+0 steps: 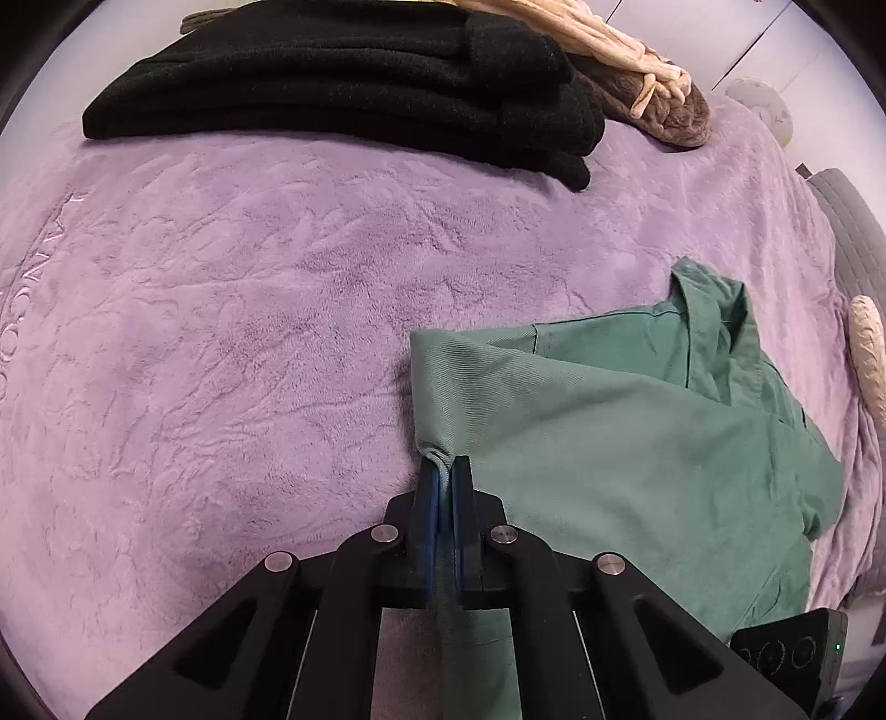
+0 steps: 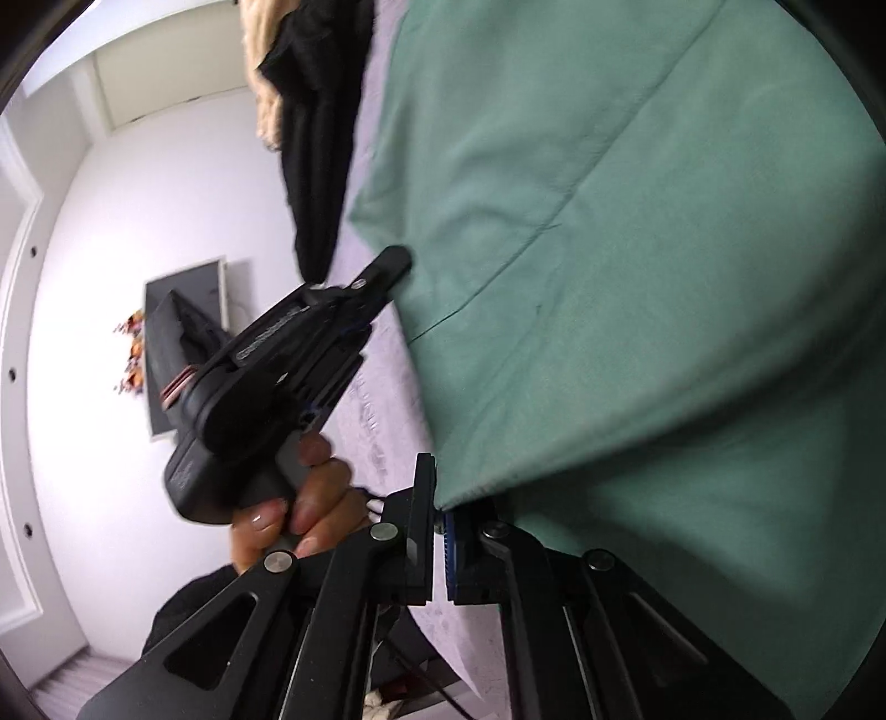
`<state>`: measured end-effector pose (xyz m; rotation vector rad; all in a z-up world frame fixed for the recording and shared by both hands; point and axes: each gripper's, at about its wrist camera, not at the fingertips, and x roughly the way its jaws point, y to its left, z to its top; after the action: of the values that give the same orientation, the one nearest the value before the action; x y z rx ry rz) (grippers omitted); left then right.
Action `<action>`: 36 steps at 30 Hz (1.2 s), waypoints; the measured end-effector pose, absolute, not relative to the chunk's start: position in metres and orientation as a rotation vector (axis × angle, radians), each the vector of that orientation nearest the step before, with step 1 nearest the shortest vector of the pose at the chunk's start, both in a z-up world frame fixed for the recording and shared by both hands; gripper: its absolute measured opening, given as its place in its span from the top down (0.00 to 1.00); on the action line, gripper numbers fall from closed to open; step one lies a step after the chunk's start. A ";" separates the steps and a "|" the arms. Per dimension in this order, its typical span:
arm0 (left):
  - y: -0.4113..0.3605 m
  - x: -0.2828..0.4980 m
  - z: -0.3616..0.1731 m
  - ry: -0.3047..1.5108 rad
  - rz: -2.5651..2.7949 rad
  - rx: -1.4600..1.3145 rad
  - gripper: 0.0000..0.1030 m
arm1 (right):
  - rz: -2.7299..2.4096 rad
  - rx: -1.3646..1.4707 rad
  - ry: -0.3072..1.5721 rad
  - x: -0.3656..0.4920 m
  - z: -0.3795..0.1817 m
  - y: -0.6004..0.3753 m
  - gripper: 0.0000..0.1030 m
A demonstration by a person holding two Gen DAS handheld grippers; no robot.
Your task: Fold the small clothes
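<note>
Left wrist view. We record the left gripper (image 1: 446,471) with its fingers closed on a bunched edge of the green shirt (image 1: 626,421). The shirt lies on the purple blanket (image 1: 249,332) of a bed, right of centre, collar toward the far side, one layer turned over the body. Beyond it, well apart: a folded black garment (image 1: 354,83), with a cream knit piece (image 1: 609,39) and a brown item (image 1: 664,111) just behind. We judge the black garment already done.

Right wrist view. The picture is rolled sideways. We record the right gripper (image 2: 440,515) with its fingers pinching another edge of the green shirt (image 2: 637,249), the cloth rising from them and filling the frame. The left gripper (image 2: 396,266) shows here too, held in a person's hand (image 2: 299,498), its tip at the shirt's edge. The black garment (image 2: 315,138) hangs along the top.

Status. We judge the shirt mid-fold: both edges gripped, one layer being carried over, not yet laid flat. Left to do: set it down, square it, possibly fold again.
</note>
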<state>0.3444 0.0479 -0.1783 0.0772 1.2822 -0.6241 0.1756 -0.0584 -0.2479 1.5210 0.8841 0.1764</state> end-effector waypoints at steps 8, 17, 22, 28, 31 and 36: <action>0.054 0.351 -0.195 1.294 -0.641 0.110 0.94 | 0.137 1.460 1.069 0.188 -0.274 -0.041 0.83; 0.073 0.335 -0.154 1.200 -0.545 0.176 0.94 | -0.273 1.185 0.952 0.086 -0.203 -0.175 0.34; 0.058 0.315 -0.140 1.125 -0.554 0.215 0.94 | -0.524 1.314 0.824 0.042 -0.209 -0.261 0.44; 0.028 0.327 -0.180 1.166 -0.416 0.249 0.94 | -0.579 1.253 0.861 0.042 -0.216 -0.298 0.92; 0.037 0.332 -0.196 1.187 -0.392 0.189 0.94 | -0.581 1.272 0.848 0.016 -0.215 -0.292 0.88; 0.037 0.324 -0.179 1.183 -0.354 0.298 0.94 | -0.546 1.224 0.908 -0.008 -0.202 -0.277 0.72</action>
<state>0.3239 0.0374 -0.1788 0.2976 1.1829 -0.3537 -0.0075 -0.2775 -0.2016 1.2242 0.9077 -0.5463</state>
